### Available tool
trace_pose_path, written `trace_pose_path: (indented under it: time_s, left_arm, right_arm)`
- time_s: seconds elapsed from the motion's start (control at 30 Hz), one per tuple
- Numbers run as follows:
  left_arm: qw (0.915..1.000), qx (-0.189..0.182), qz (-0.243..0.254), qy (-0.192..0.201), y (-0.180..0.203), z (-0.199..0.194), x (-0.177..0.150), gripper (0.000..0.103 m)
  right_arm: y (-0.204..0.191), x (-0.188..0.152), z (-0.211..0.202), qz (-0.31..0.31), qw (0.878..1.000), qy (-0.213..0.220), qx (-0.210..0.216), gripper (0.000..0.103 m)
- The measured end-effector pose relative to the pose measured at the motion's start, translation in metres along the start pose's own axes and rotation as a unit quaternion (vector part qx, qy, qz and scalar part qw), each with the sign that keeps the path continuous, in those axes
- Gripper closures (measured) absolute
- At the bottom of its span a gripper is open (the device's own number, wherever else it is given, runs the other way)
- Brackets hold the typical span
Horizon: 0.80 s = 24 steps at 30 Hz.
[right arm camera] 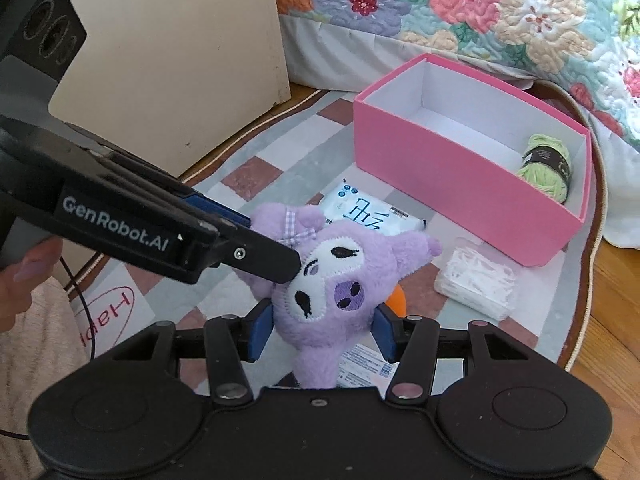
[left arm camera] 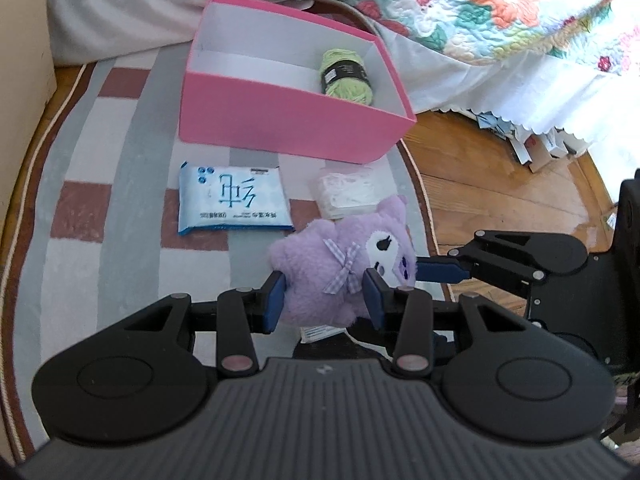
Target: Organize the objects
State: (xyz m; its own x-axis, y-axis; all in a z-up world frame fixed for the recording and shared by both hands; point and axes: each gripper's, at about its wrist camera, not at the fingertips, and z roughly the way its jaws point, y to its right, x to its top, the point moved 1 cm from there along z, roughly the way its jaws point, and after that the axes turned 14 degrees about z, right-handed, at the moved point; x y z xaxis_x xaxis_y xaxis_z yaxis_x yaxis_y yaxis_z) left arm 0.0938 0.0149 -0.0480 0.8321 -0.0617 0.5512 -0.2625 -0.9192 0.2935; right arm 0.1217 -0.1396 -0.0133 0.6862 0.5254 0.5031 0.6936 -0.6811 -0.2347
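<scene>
Hanging above the checked rug (left arm camera: 120, 208), on the near side of the pink box (left arm camera: 288, 128), is a purple plush toy (left arm camera: 320, 276): fuzzy lilac pile, a white embroidered face with black stitched eyes, a darker purple patch on the face, and a checked lilac bow. A printed label hangs below its body.

Left gripper (left arm camera: 326, 300): its blue fingers (left arm camera: 276, 300) press into the toy's body on both sides, narrow gap, toy held. Right gripper (right arm camera: 320, 330): its blue fingers (right arm camera: 258, 330) stand either side of the toy's head; one touches the fur, the other shows a slight gap, so a firm grip cannot be confirmed.

Pink box: open, white inside, holding a ball of green yarn (left arm camera: 346, 76) with a black band at its right end. Just in front of the box on the rug lie a blue-and-white wipes pack (left arm camera: 234, 200) and a clear bag of white items (left arm camera: 348, 194).

Left wrist view only: bow side of the toy, the face half hidden; the right gripper's finger coming in from the side at the face; wood floor (left arm camera: 500, 184) beyond the rug, with papers under the bed's white skirt.

Right wrist view only: full face of the toy; an orange object (right arm camera: 398, 300) behind it, mostly hidden; a cream cabinet (right arm camera: 180, 40) left of the box; a hand (right arm camera: 24, 276) on the left gripper's body; a white card with red lettering on the rug.
</scene>
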Motion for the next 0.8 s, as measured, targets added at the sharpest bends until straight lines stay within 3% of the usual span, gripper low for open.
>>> trace_pose_path:
  time_s: [0.8]
  left_arm:
    - [0.9985, 0.001, 0.037, 0.041, 0.027, -0.027, 0.068, 0.063]
  right_arm:
    - [0.009, 0.039, -0.047, -0.037, 0.996, 0.071, -0.037, 0.037]
